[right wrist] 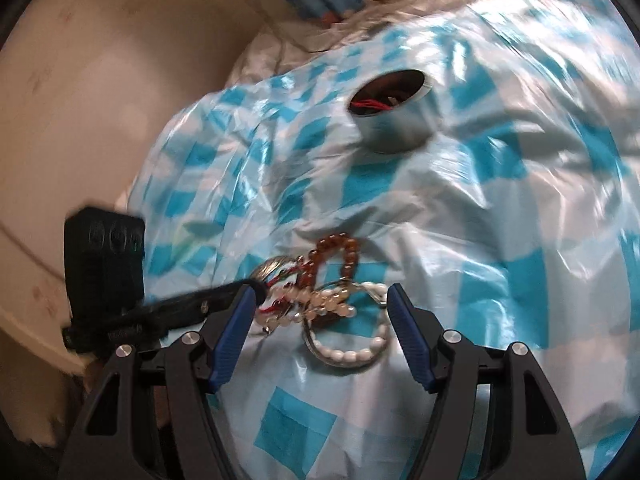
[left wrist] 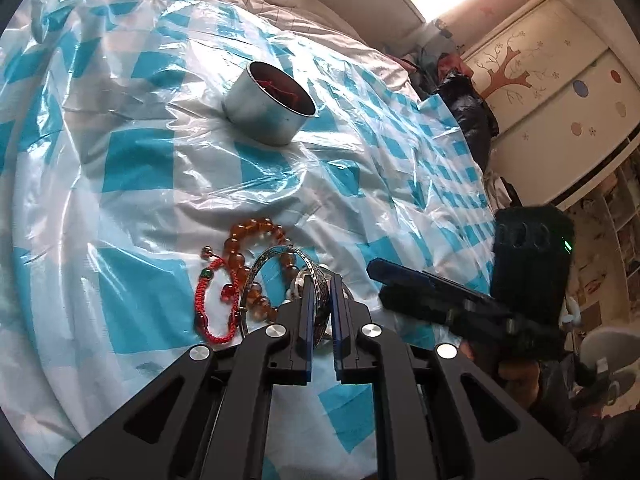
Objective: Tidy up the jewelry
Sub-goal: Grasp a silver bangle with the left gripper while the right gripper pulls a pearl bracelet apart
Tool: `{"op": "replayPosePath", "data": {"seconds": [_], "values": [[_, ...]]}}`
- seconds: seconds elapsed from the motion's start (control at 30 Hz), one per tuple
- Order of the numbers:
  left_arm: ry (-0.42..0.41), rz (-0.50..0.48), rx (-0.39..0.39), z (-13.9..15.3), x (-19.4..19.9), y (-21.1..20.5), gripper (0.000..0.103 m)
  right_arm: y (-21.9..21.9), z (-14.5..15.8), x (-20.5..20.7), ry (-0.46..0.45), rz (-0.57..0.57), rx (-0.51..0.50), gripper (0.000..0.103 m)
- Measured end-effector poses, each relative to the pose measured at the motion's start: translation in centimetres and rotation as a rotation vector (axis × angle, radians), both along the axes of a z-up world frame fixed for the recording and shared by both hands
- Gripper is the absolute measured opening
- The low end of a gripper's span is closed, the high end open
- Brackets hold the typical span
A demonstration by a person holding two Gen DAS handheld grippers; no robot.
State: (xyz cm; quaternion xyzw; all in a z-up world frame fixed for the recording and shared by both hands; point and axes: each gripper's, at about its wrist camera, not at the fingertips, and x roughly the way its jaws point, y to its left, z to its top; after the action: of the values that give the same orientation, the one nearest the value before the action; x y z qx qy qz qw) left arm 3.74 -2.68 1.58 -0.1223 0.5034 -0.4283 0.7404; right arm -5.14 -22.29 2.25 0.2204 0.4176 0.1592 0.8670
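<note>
In the left wrist view my left gripper (left wrist: 322,280) is shut on a silver bangle (left wrist: 276,258) that stands up from a jewelry pile. The pile holds an amber bead bracelet (left wrist: 256,236) and a red cord bracelet (left wrist: 206,304). A round metal tin (left wrist: 266,106) with red cord inside sits farther back on the blue-and-white checked plastic sheet (left wrist: 132,160). In the right wrist view my right gripper (right wrist: 322,294) is open around the pile, over a white pearl bracelet (right wrist: 352,354) and amber beads (right wrist: 336,248). The tin (right wrist: 394,120) lies beyond. The left gripper (right wrist: 224,300) reaches in from the left.
The sheet covers a bed with a quilt (left wrist: 304,12) at the far side. A painted wardrobe (left wrist: 552,76) and dark clothes (left wrist: 468,108) stand to the right. The right gripper body (left wrist: 460,300) shows in the left wrist view. A wall (right wrist: 100,100) is at the left in the right wrist view.
</note>
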Motion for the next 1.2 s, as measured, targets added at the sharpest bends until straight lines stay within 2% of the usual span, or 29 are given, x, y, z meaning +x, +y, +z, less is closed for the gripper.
{"op": "replayPosePath", "data": {"seconds": [0.07, 0.13, 0.2, 0.27, 0.4, 0.43, 0.47, 0.5, 0.53, 0.57, 0.6, 0.77, 1.0, 1.2], "values": [[0.008, 0.002, -0.003, -0.1, 0.1, 0.4, 0.007, 2.4, 0.6, -0.3, -0.061, 0.036, -0.202, 0.066], [0.009, -0.002, -0.001, -0.1, 0.2, 0.4, 0.007, 4.1, 0.8, -0.6, -0.121, 0.067, -0.339, 0.066], [0.014, -0.010, -0.003, -0.2, 0.2, 0.4, 0.007, 5.9, 0.5, -0.5, -0.163, 0.116, -0.425, 0.066], [0.014, -0.012, 0.000, -0.1, 0.2, 0.7, 0.007, 6.6, -0.2, -0.2, -0.163, 0.136, -0.450, 0.066], [0.022, -0.014, -0.003, -0.1, 0.4, 1.1, 0.007, 5.9, -1.5, 1.1, -0.119, 0.139, -0.379, 0.064], [0.025, -0.014, -0.003, -0.1, 0.5, 1.3, 0.007, 5.6, -1.6, 1.4, -0.098, 0.141, -0.348, 0.057], [0.026, -0.010, -0.002, -0.1, 0.6, 1.5, 0.008, 5.5, -1.7, 1.6, -0.081, 0.140, -0.330, 0.041], [0.029, -0.003, -0.002, -0.1, 0.7, 1.8, 0.008, 5.4, -1.5, 1.5, -0.075, 0.149, -0.324, 0.030], [0.031, 0.003, -0.002, -0.1, 0.8, 2.0, 0.008, 5.5, -1.4, 1.5, -0.068, 0.159, -0.320, 0.023], [0.033, 0.011, -0.003, -0.1, 1.0, 2.2, 0.009, 5.6, -1.3, 1.3, -0.064, 0.169, -0.320, 0.011], [0.034, 0.018, -0.004, -0.1, 1.1, 2.4, 0.009, 5.7, -1.1, 1.1, -0.068, 0.180, -0.321, 0.009], [0.031, 0.029, -0.001, -0.1, 1.3, 2.7, 0.009, 5.7, -0.7, 0.2, -0.068, 0.204, -0.300, 0.008], [0.022, 0.032, -0.003, 0.2, 1.3, 2.8, 0.009, 2.9, 1.3, -0.8, -0.090, 0.163, -0.123, 0.008], [0.024, 0.030, -0.016, 0.4, 1.3, 2.7, 0.009, -0.7, 2.2, -1.0, -0.087, 0.063, -0.082, 0.008]]}}
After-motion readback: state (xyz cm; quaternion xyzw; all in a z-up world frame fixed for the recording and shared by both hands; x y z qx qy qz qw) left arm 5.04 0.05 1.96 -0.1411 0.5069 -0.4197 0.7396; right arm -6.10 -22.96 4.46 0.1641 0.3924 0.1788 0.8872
